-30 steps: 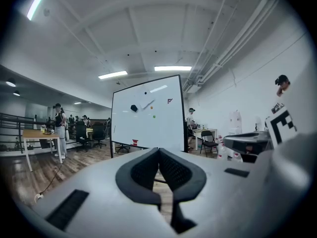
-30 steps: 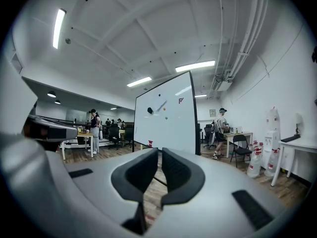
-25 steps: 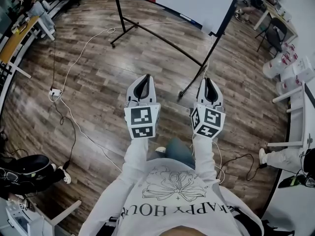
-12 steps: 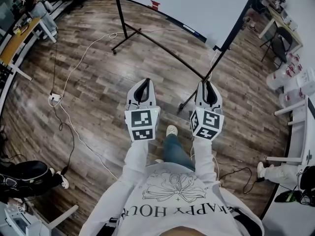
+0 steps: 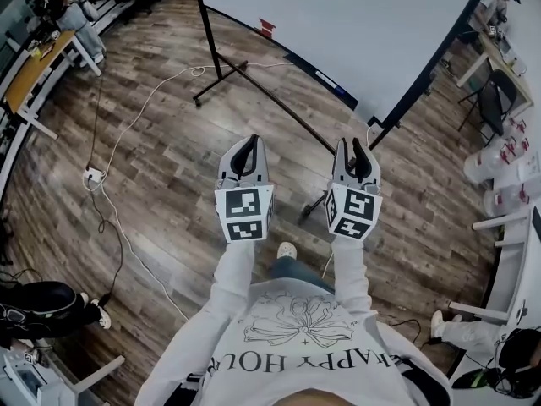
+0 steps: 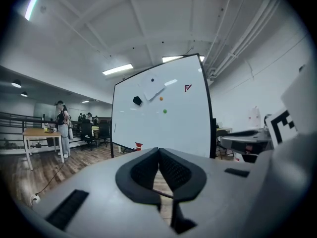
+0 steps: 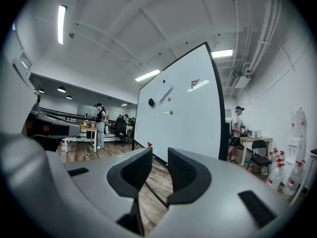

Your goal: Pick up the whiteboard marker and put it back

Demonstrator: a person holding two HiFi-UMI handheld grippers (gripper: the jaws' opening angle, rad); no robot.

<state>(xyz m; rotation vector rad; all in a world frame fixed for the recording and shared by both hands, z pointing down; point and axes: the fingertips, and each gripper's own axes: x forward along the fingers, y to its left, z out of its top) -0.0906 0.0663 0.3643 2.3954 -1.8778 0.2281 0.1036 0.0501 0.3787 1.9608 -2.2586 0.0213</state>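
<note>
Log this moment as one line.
phase: pre-grasp | left gripper: shut, empty | right gripper: open, empty | whiteboard: ahead, not touched | marker: not made out

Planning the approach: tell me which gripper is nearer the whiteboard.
Right. The right gripper is just short of the whiteboard, near its lower edge; the left gripper hangs farther off, leftward.

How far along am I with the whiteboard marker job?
Nothing looks done yet. The left gripper is shut and empty, the right gripper open and empty, both held out toward the whiteboard. Left to do: reach it, pick up the marker, put it back.
</note>
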